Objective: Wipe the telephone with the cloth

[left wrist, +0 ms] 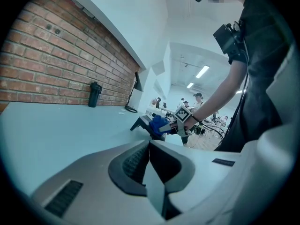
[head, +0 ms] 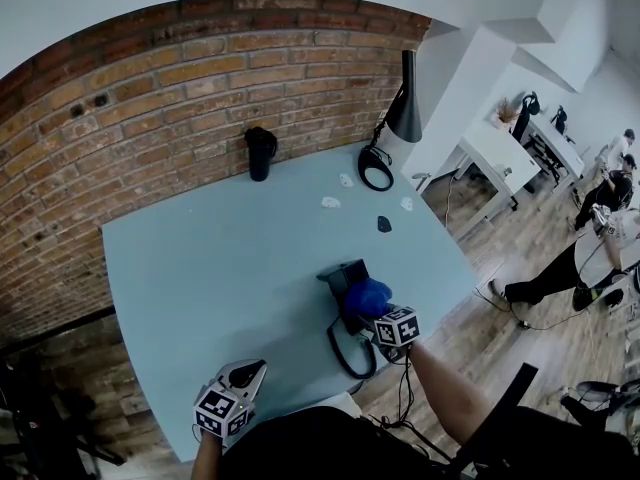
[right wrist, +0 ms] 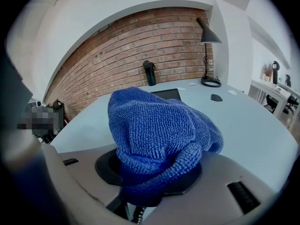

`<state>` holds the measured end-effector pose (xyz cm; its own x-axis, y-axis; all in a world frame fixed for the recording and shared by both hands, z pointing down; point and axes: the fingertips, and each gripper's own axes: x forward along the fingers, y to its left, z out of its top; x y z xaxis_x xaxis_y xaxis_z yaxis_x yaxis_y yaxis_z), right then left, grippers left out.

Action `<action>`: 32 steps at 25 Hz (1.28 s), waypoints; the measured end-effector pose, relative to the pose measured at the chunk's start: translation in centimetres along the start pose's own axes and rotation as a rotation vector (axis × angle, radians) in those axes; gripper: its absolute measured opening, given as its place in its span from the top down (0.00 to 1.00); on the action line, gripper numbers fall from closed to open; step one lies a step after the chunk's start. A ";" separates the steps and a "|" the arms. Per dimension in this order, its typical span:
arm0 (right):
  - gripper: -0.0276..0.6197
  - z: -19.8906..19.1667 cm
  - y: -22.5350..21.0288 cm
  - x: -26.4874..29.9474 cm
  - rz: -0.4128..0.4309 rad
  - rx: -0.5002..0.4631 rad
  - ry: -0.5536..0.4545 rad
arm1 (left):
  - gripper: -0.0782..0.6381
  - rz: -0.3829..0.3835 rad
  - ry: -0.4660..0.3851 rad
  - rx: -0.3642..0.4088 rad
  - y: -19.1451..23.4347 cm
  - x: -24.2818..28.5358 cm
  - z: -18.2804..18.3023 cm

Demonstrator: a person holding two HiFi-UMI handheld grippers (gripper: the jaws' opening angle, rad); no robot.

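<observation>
A black desk telephone [head: 343, 276] stands near the right front of the pale blue table [head: 220, 268], its coiled cord [head: 345, 353] looping toward the front edge. A blue cloth [head: 367, 295] rests bunched on the phone's top. My right gripper [head: 378, 311] is shut on it; in the right gripper view the cloth [right wrist: 154, 130] fills the jaws and hides most of the telephone [right wrist: 166, 93]. My left gripper [head: 254, 370] hovers at the table's front edge, left of the phone and apart from it. In its own view the left gripper [left wrist: 150, 148] is shut with nothing in it.
A black bottle [head: 260, 153] stands at the back by the brick wall. A black desk lamp [head: 405, 108] with a ring base [head: 376, 168] occupies the far right corner. Small white scraps [head: 330, 203] and a dark piece [head: 384, 224] lie behind the phone. People [head: 560, 268] move beyond the table's right edge.
</observation>
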<state>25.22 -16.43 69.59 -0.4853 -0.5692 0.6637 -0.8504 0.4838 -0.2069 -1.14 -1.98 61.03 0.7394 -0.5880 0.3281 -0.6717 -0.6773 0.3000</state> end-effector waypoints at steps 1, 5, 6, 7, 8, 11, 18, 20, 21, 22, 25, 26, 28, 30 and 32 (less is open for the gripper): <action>0.68 -0.2 0.0 0.0 0.000 0.002 0.004 | 0.89 -0.001 -0.002 0.003 0.0 0.0 0.0; 0.68 -0.9 0.2 -0.1 0.003 0.003 0.017 | 0.89 -0.003 -0.005 0.008 -0.1 0.0 0.0; 0.68 -1.1 0.2 -0.2 0.004 0.003 0.022 | 0.89 -0.002 -0.006 0.008 -0.1 0.0 0.0; 0.68 -1.2 0.2 -0.2 0.004 0.002 0.027 | 0.89 -0.001 -0.007 0.006 -0.1 0.0 0.1; 0.68 -1.2 0.2 -0.3 0.004 0.002 0.031 | 0.89 -0.002 -0.007 0.004 -0.1 0.0 0.1; 0.68 -1.5 0.1 -0.4 0.002 0.006 0.036 | 0.89 -0.004 -0.003 0.004 -0.1 0.0 0.0; 0.68 -2.3 0.4 -0.6 -0.003 0.030 0.039 | 0.89 -0.016 0.007 0.004 -0.4 0.1 -0.2; 0.68 -2.5 0.5 -0.8 -0.005 0.038 0.036 | 0.89 -0.026 0.025 0.001 -0.8 0.1 -0.4; 0.68 -2.7 0.5 -0.8 -0.007 0.042 0.033 | 0.89 -0.028 0.026 0.001 -0.8 0.1 -0.4; 0.68 -2.8 0.5 -0.8 -0.009 0.045 0.031 | 0.89 -0.026 0.021 0.004 -0.8 0.2 -0.4; 0.68 -3.2 0.6 -0.9 -0.017 0.052 0.027 | 0.89 -0.027 0.020 0.006 -0.7 0.2 -0.6; 0.68 -3.3 0.6 -0.9 -0.021 0.053 0.025 | 0.89 -0.029 0.022 0.004 -0.7 0.2 -0.6; 0.68 -3.5 0.6 -1.1 -0.028 0.055 0.021 | 0.89 -0.027 0.014 0.004 -0.8 0.2 -0.5; 0.68 -3.7 0.7 -1.2 -0.034 0.059 0.019 | 0.89 -0.025 0.011 0.006 -0.7 0.2 -0.5; 0.68 -3.8 0.8 -1.2 -0.039 0.062 0.016 | 0.89 -0.022 0.010 0.004 -0.6 0.1 -0.5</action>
<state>25.90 -12.84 71.39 -0.4483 -0.5758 0.6837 -0.8798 0.4192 -0.2239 -0.69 -1.40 61.29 0.7537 -0.5683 0.3300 -0.6548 -0.6920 0.3038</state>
